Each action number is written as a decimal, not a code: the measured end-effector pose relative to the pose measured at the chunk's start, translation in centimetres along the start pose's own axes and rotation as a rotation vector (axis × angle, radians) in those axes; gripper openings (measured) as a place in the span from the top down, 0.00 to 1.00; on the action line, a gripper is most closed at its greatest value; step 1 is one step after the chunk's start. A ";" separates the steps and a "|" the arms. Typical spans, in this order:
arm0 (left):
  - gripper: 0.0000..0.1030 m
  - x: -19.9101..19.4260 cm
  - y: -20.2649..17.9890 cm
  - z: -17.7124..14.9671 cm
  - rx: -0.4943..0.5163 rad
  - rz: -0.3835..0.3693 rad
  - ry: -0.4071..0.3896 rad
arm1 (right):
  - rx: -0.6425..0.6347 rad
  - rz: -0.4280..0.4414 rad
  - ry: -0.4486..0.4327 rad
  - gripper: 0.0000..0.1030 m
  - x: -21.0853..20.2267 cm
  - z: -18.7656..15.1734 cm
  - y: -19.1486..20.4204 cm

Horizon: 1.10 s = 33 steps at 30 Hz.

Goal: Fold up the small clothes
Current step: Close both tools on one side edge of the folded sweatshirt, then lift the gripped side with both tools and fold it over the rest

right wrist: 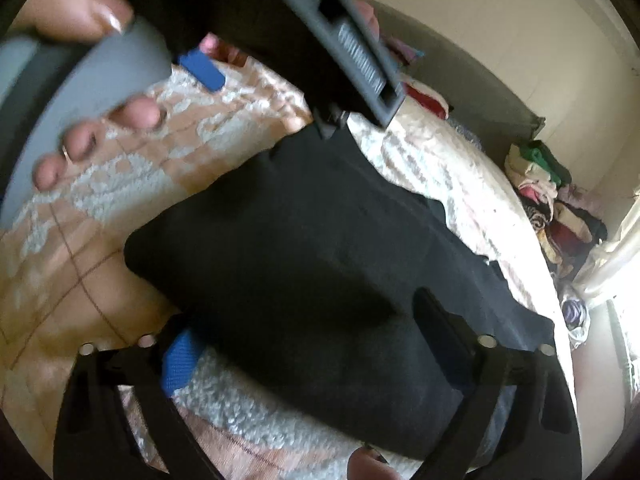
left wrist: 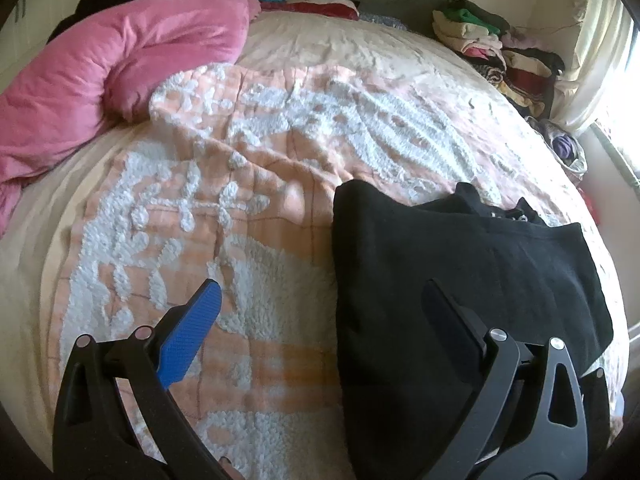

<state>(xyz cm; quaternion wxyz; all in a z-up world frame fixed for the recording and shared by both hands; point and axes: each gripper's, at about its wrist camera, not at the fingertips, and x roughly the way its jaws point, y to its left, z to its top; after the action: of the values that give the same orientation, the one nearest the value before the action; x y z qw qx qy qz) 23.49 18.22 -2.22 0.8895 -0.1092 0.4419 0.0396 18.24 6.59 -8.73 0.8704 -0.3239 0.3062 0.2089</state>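
Over the bedspread (left wrist: pixel 168 208), both claws straddle the black garment (left wrist: pixel 460 280), spread

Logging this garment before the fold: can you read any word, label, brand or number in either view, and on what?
Pale print on the black garment, at its far edge: partly hidden in folds and too small to read.
Nothing readable on the bedspread, the stacked clothes or the fingers.

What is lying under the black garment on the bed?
The black garment lies on a peach bedspread with white tufted patterns, which shows all around it. The part of the bedspread directly beneath is covered, so anything else under it cannot be seen.
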 end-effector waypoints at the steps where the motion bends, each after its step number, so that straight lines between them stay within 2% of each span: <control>1: 0.09 0.2 0.1 0.0 -0.007 -0.006 0.006 | 0.001 0.006 -0.007 0.26 -0.1 0.0 -0.1; 2: 0.09 0.5 0.2 0.0 -0.017 -0.017 0.012 | 0.007 0.015 -0.021 0.35 -0.4 0.0 -0.2; 3: 0.09 0.6 0.3 0.0 -0.024 -0.024 0.016 | 0.011 0.023 -0.033 0.48 -0.6 0.0 -0.3; 5: 0.09 1.1 0.4 -0.1 -0.046 -0.062 0.025 | 0.019 0.044 -0.059 0.68 -1.3 -0.1 -0.6; 6: 0.09 1.2 0.4 -0.3 -0.059 -0.086 0.028 | 0.029 0.057 -0.075 0.76 -1.6 -0.2 -0.7; 12: 0.09 2.4 -0.3 -0.8 -0.124 -0.217 0.077 | 0.113 0.099 -0.126 0.82 -3.3 -0.5 -2.6; 16: 0.09 1.7 -1.9 -0.5 -0.131 -0.275 0.059 | 0.164 0.114 -0.157 0.83 -4.4 -0.9 -3.8; 18: 0.23 1.1 -3.0 -0.1 -0.124 -0.305 0.045 | 0.213 0.122 -0.176 0.83 -5.1 -1.2 -4.9; 19: 0.44 0.9 -3.6 0.1 -0.120 -0.312 0.044 | 0.234 0.122 -0.187 0.84 -5.5 -1.4 -5.5; 20: 0.60 0.7 -4.2 0.3 -0.116 -0.318 0.041 | 0.258 0.119 -0.199 0.84 -6.0 -1.6 -6.1; 22: 0.69 0.1 -5.6 0.8 -0.107 -0.333 0.025 | 0.285 0.111 -0.215 0.85 -6.8 -2.0 -6.8; 25: 0.73 -1.2 -8.3 1.6 -0.065 -0.342 0.001 | 0.333 0.088 -0.236 0.86 -8.1 -2.9 -8.5; 33: 0.74 -4.1 -15.3 3.2 0.062 -0.340 -0.039 | 0.479 0.065 -0.274 0.86 -11.0 -5.3 -13.0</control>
<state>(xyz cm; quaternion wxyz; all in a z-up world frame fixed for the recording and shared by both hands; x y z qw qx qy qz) 26.04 4.18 5.38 0.8947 -0.1541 0.4008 -0.1229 15.49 -8.07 1.08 0.9484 -0.0675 0.2365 0.2002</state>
